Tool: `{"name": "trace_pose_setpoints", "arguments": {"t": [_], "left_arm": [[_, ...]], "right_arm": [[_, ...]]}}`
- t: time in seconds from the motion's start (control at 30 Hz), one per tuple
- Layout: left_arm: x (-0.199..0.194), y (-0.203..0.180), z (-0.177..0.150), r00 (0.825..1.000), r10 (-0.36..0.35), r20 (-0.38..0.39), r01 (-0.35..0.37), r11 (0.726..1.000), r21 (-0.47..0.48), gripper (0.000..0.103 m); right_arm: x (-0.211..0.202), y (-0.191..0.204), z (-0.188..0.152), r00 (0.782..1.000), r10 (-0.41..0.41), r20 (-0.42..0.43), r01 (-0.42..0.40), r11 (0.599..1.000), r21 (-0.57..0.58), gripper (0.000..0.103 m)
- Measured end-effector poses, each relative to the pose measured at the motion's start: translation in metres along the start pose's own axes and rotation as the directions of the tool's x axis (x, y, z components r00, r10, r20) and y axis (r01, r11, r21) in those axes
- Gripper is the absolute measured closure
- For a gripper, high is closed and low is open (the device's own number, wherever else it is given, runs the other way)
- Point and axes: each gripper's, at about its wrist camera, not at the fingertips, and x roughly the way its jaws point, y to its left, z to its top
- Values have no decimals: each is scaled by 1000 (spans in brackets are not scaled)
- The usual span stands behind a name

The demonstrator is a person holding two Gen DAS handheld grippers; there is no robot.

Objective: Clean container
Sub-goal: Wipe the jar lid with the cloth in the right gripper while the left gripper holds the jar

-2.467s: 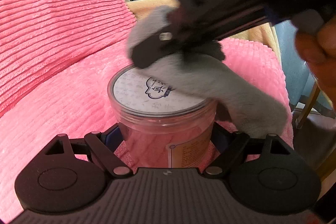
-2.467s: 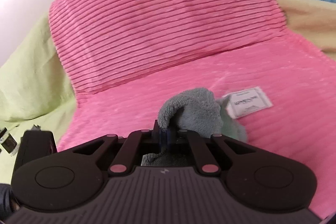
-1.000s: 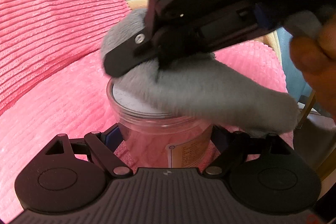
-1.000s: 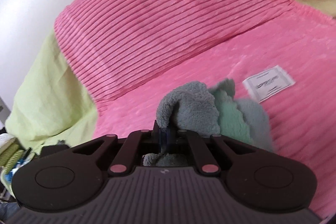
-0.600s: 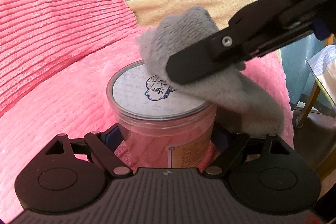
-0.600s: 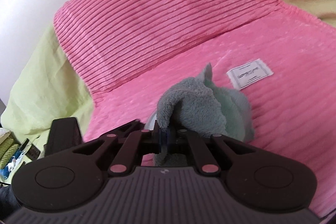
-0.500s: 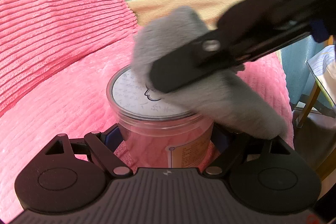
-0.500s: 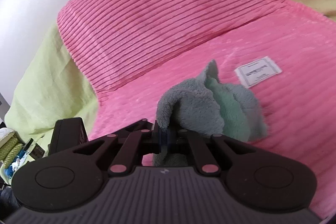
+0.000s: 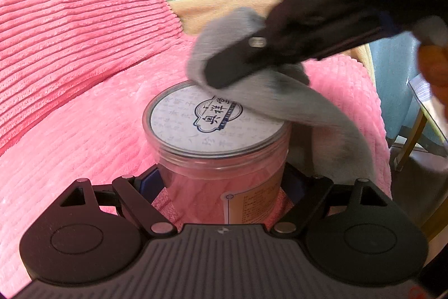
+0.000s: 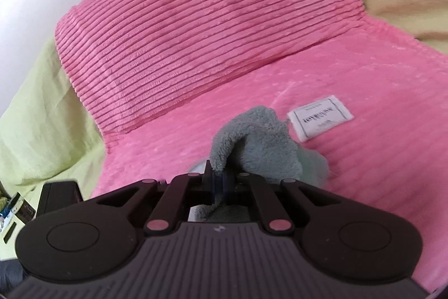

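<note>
Left wrist view: the left gripper [image 9: 221, 187] clamps the sides of a clear plastic container [image 9: 221, 156], upright over a pink ribbed blanket [image 9: 84, 116]. Its round white lid [image 9: 196, 125] carries a blue emblem. The right gripper [image 9: 238, 69], blurred, reaches in from the upper right, pressing a grey cloth [image 9: 280, 100] onto the lid's far edge.

Right wrist view: the right gripper [image 10: 219, 181] is pinched together on the grey cloth [image 10: 257, 142]. Beyond lie a pink cushion [image 10: 201, 24] and a white tag [image 10: 320, 118], apparently sewn to the blanket.
</note>
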Motion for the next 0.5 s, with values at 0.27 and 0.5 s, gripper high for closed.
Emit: {"name": "trace_pose_setpoints", "arguments": {"t": [0.27, 0.5], "left_arm": [[1, 17, 1, 1000, -19, 8, 19, 1000, 10, 18], [-2, 17, -1, 1000, -22, 7, 22, 1000, 11, 18]], "right_arm": [[-4, 3, -9, 999, 43, -14, -43, 999, 32, 100], [22, -1, 6, 999, 51, 9, -52, 998, 41, 101]]}}
